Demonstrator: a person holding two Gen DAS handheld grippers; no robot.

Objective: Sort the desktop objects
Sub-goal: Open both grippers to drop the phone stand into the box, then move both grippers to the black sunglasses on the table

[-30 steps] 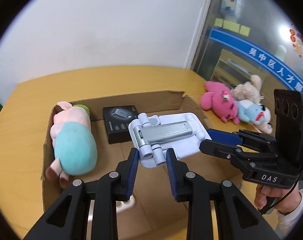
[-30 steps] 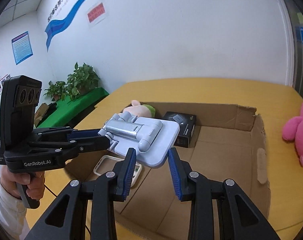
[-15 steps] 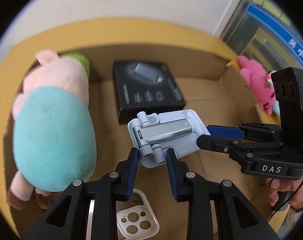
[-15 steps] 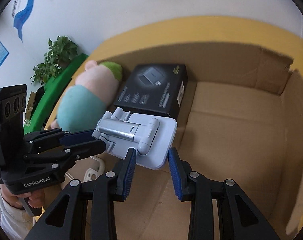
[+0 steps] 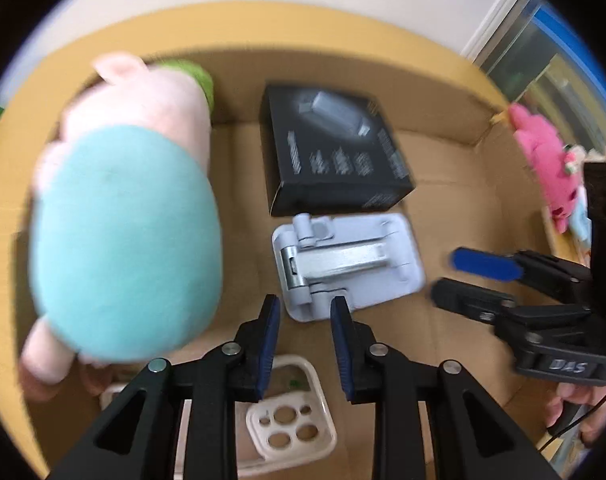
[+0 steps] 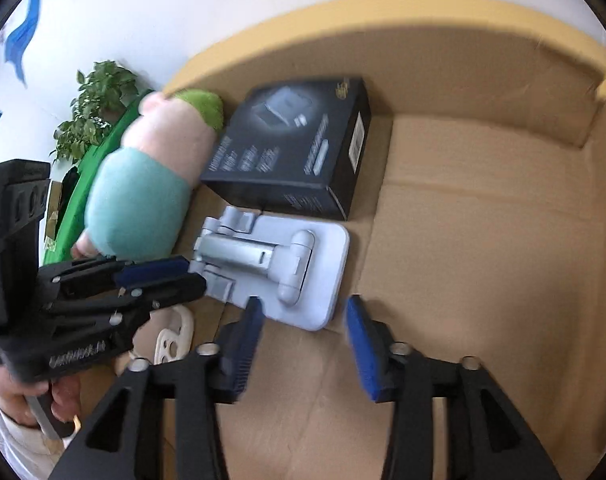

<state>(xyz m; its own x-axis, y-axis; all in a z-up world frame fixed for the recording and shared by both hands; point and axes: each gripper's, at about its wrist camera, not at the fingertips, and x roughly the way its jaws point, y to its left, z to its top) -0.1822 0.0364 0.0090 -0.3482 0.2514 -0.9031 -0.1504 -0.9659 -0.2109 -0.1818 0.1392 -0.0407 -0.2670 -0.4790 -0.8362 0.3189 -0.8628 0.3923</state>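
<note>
Cardboard box (image 5: 455, 184) on a yellow table (image 5: 223, 24); white-grey folding stand (image 5: 345, 262) lies flat on the box floor, about centre of the left wrist view, at 12 o'clock from the left gripper (image 5: 305, 322). Left gripper jaws are spread, empty, their tips either side of the stand's near edge; touching or not, cannot tell through the blur. Right gripper (image 6: 303, 320) also spread wide, nothing between the pads, stand's (image 6: 279, 268) near corner just ahead of it at 11 o'clock. In the left view the right gripper (image 5: 463, 280) sits at 3 o'clock of the stand, apart from it. Black carton (image 5: 335, 152) at 12 o'clock of the stand, just beside it, on the box floor. Plush pig (image 5: 123, 216) in teal with a green cap at 9 o'clock, lying along the box's left wall. Beige phone case (image 5: 287, 412) at 6 o'clock, partly under the left gripper's fingers. Pink plush (image 5: 543, 156) outside the box at 2 o'clock. Potted plant (image 6: 95, 112) at 10 o'clock in the right wrist view. Both views motion-blurred.
</note>
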